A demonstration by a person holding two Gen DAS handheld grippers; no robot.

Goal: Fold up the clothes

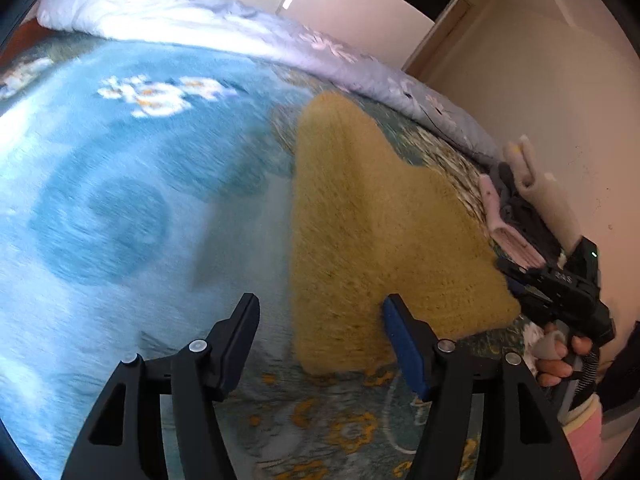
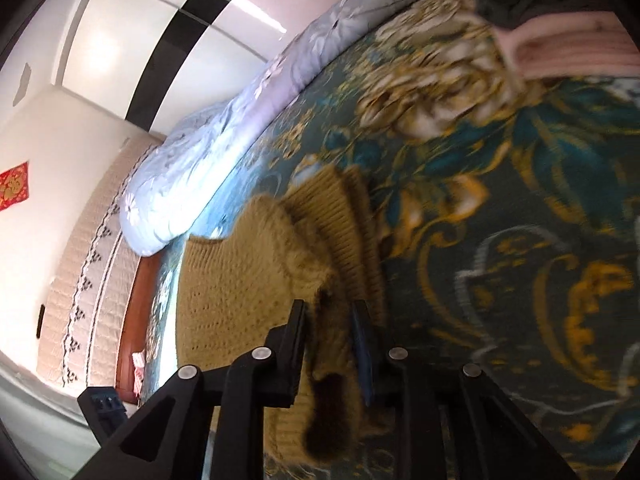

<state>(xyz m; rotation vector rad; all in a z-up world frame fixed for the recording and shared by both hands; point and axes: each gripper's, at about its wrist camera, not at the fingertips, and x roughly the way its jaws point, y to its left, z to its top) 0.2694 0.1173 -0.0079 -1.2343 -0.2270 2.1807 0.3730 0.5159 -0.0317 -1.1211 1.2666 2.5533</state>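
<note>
A yellow knitted sweater (image 1: 372,216) lies partly folded on the bed (image 1: 120,200), on a teal bedspread with gold and white flowers, nearer the bed's right side than its middle. The left hand-held gripper (image 1: 320,344) hovers over the sweater's near edge with its jaws standing wide and nothing between them; its blue-padded finger (image 1: 404,352) is over the knit, the other over bare bedspread. The right hand-held gripper (image 2: 330,344) has its jaws narrow, with a bunched fold of the sweater (image 2: 248,288) between them; whether the pads press on the knit cannot be told. In the left wrist view that gripper (image 1: 560,280) sits at the sweater's right corner, held by a hand (image 1: 560,356). Beyond it, near the bed's right edge by the wall, lies a small pile of pink and dark clothes (image 1: 516,216). A pale blue floral quilt (image 1: 192,12) is rolled along the bed's far edge.
</note>
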